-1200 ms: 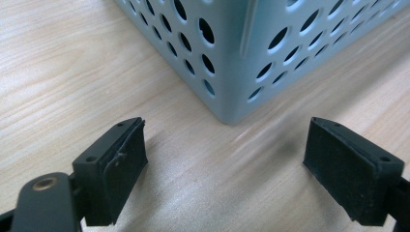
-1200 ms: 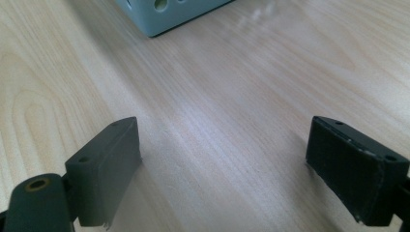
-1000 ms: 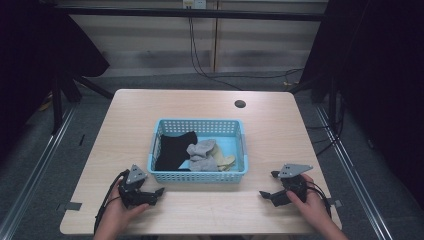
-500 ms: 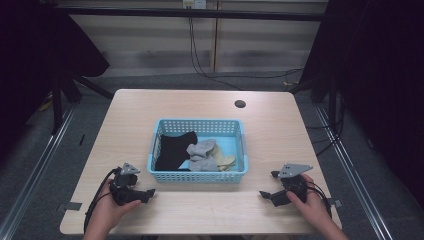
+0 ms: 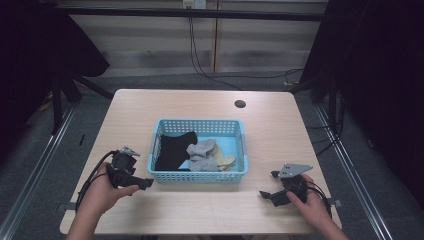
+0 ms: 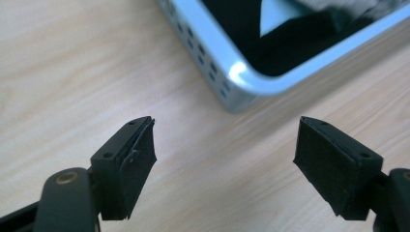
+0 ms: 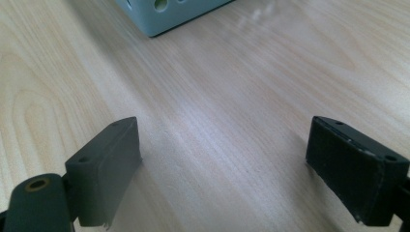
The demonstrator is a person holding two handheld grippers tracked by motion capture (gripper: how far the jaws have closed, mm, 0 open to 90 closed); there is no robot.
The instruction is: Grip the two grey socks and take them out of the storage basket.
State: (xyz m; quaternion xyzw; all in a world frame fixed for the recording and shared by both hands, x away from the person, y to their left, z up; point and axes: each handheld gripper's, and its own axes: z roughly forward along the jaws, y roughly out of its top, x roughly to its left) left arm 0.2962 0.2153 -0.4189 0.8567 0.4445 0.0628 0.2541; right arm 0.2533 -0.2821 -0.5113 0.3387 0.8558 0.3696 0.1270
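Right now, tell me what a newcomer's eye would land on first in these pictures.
The light blue basket in the middle of the wooden table draws the eye first, holding a black cloth on its left side beside a grey one and something pale yellow. Next come the two hand-held tools at the near edge: the left gripper, close by the basket's near left corner, and the right gripper, apart from it, both open and empty.

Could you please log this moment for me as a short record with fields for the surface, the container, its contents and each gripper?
surface: wooden table
container: blue basket, mid-table
contents: black cloth, grey cloth, pale yellowish item
left gripper: open, empty, near basket's front left corner
right gripper: open, empty, over bare table
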